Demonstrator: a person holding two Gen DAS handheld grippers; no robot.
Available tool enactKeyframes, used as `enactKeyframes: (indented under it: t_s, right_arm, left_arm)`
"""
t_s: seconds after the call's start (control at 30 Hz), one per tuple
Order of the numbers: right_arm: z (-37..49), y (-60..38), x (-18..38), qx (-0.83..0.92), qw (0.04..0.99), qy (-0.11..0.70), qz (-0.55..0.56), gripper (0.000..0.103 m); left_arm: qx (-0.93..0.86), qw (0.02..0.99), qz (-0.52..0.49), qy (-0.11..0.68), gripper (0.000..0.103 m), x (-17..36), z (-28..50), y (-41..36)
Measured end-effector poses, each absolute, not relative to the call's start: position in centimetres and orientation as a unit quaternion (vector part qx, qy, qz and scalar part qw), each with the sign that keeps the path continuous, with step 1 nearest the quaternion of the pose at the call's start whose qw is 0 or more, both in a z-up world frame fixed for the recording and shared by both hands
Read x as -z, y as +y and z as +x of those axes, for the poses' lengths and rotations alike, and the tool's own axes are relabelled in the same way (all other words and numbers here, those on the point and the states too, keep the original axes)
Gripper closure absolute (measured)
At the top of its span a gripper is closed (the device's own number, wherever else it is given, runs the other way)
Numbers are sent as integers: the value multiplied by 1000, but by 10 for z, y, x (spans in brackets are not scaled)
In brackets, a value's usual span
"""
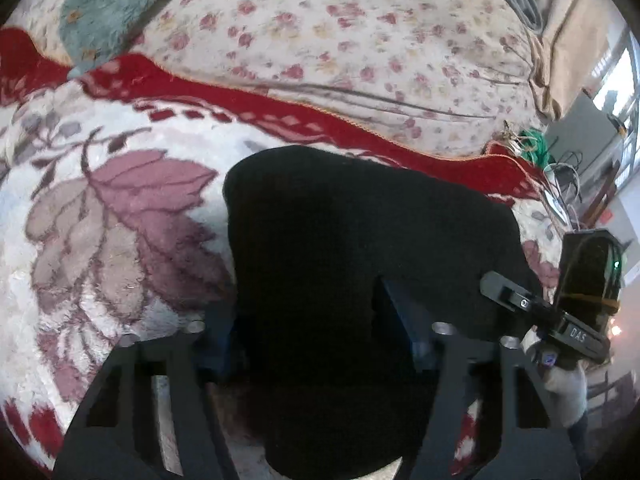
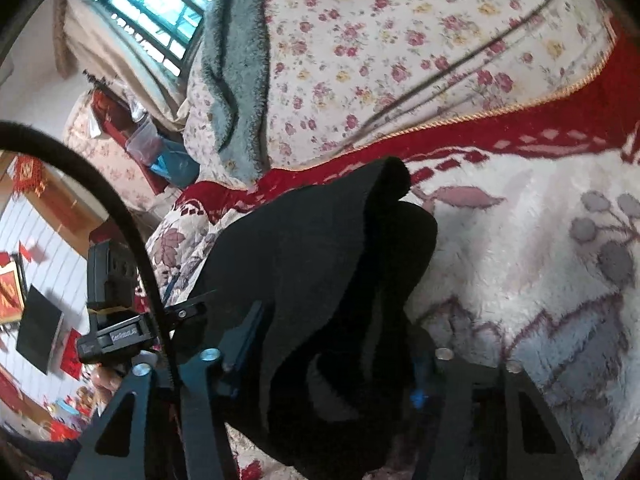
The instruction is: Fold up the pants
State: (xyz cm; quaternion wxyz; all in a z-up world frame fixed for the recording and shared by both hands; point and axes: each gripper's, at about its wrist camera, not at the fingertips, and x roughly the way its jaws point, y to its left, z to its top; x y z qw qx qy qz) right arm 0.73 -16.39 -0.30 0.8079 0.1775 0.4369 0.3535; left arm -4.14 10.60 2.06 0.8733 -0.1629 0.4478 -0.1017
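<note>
The black pants point(image 1: 360, 240) lie bunched on a white plush blanket with red border and leaf pattern point(image 1: 120, 220). My left gripper point(image 1: 312, 320) has its blue-padded fingers around a thick fold of the pants and appears shut on it. The other gripper point(image 1: 580, 292) shows at the right edge of the pants. In the right wrist view, my right gripper point(image 2: 324, 360) is shut on a lifted fold of the pants point(image 2: 320, 248), which drapes over its fingers and hides the tips. The left gripper point(image 2: 116, 308) shows at the left.
A floral quilt point(image 1: 360, 40) and a grey-green fleece point(image 1: 108, 12) lie behind the blanket. The bed edge drops off to the right in the left wrist view, with cables point(image 1: 560, 176) there. A black cable point(image 2: 100, 200) arcs across the right wrist view.
</note>
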Motion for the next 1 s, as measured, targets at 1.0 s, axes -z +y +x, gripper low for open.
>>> enactKeyframes:
  t_s: [1.0]
  right_arm:
    - [29,61,1,-446,746,471,150,57]
  left_arm:
    - [-60,877,-195,436,65,-55,-91,311]
